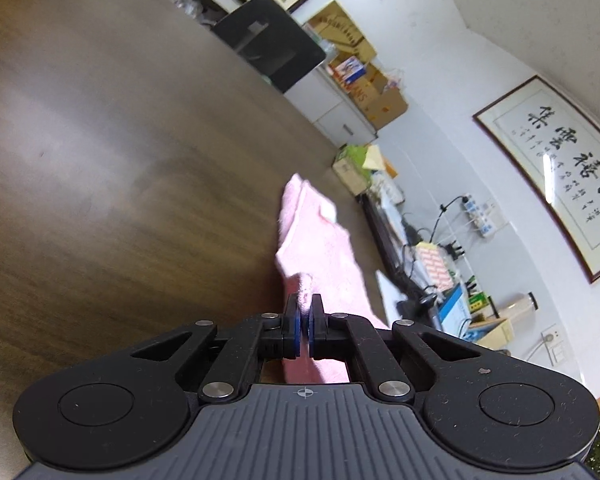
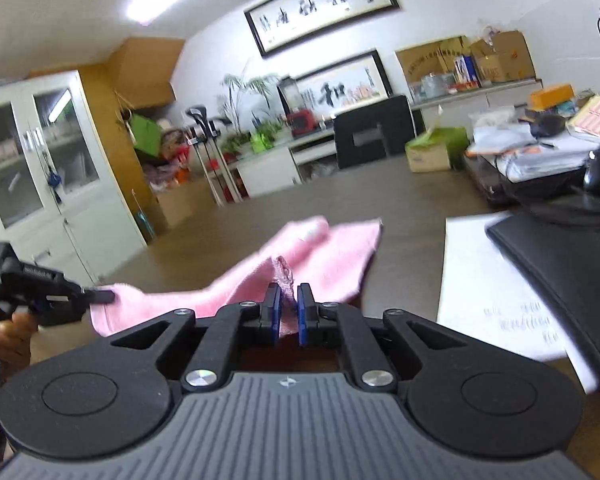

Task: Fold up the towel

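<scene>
Above the brown desk (image 1: 100, 160), left claw (image 1: 305, 312) and right claw (image 2: 287, 304) each pinch the pink towel (image 2: 328, 256), lifting one edge to fold.

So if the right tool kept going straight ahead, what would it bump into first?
Probably just more of the pink towel it already grips: the cloth lies right ahead of the right tool. Past that comes bare brown table, though depth is hard to judge here.
</scene>
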A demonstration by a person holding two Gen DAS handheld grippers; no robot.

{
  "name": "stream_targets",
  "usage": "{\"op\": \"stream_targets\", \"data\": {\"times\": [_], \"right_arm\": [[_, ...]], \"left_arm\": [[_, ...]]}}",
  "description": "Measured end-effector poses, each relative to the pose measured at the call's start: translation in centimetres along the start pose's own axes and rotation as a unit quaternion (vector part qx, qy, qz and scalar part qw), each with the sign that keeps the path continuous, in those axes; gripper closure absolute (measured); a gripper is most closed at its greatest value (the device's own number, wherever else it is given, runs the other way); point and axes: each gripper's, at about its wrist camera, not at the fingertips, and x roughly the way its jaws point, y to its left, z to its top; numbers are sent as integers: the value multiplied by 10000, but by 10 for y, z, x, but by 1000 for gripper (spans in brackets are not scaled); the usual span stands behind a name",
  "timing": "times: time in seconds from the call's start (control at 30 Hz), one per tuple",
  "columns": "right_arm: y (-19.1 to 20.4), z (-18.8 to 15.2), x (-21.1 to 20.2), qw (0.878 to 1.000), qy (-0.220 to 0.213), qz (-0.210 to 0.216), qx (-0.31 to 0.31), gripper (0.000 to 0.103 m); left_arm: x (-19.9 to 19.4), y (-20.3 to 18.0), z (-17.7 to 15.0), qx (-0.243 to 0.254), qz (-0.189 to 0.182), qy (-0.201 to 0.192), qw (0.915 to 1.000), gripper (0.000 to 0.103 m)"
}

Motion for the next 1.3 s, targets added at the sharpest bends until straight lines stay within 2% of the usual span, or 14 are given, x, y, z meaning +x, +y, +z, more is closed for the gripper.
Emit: {"op": "stream_targets", "data": {"times": [0.13,0.27,0.4,0.5,0.6,0.73,0.83,0.93,1.03,1.13,1.23,1.3], "right_arm": [[-1,-6,3,10000,-36,7,90,94],[-1,3,10,9997,-170,-8,175,94],[0,15,17,9992,-307,-33,253,94],[1,24,23,9987,-411,-52,312,94],[3,61,39,9981,-481,-184,333,94],[5,131,79,9952,-744,-438,466,94],[15,153,97,9963,-739,-261,354,95],[24,174,115,9970,-734,-83,242,95],[34,196,133,9972,-729,94,130,84],[45,213,153,9974,-669,275,13,72],[63,186,193,9986,-155,486,-148,64],[74,167,220,9975,189,625,-255,64]], "left_arm": [[18,7,-3,-107,69,224,9997,101],[21,9,-6,-141,54,212,9997,101],[15,10,-2,-306,-132,-34,9994,101],[14,9,13,-521,-314,-373,9975,101],[26,6,49,-709,-368,-640,9947,101],[44,-16,127,-718,-221,-1045,9917,101],[37,-41,181,-744,-293,-1472,9859,101],[13,-64,209,-637,-380,-1904,9789,101],[-7,-79,210,-218,-250,-2151,9760,100],[-9,-77,201,24,-18,-2097,9778,100],[-4,-62,191,65,284,-1994,9795,100],[-3,-55,193,41,401,-1991,9791,100]]}}
